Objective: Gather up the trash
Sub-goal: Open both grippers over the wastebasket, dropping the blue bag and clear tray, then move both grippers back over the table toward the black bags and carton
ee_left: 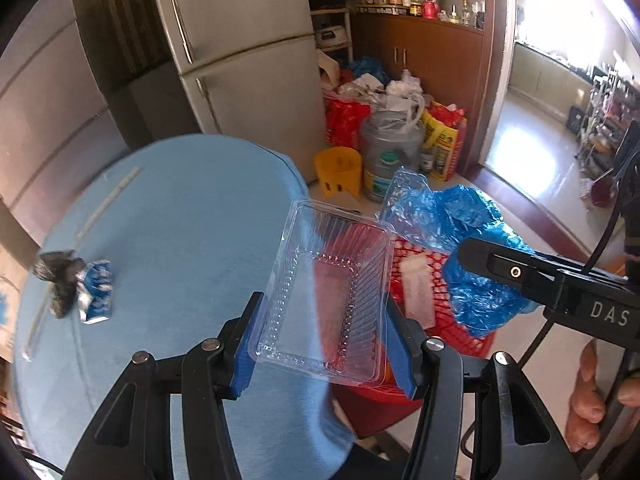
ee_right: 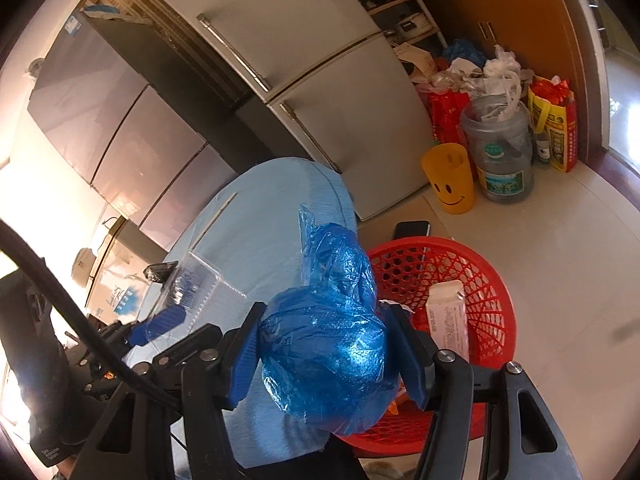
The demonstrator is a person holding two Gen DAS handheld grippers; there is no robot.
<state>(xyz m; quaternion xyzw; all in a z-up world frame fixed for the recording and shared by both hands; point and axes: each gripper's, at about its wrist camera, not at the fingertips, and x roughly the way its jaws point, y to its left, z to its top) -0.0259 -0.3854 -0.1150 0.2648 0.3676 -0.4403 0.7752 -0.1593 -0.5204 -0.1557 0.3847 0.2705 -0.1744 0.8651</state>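
Two hand-held grippers hold a clear tray [ee_left: 328, 300] and blue bag [ee_right: 328, 340] above the basket [ee_right: 480, 300].

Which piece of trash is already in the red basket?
The white box, lying inside the red basket. The clear tray and blue bag are each held in a tool above.

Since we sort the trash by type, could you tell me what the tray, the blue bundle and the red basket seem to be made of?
The tray in the left gripper looks like thin clear rigid plastic: see-through, ribbed, glossy. The blue bundle in the right gripper appears to be thin plastic film: crinkled, translucent, shiny. The red basket seems moulded plastic with an open lattice wall.
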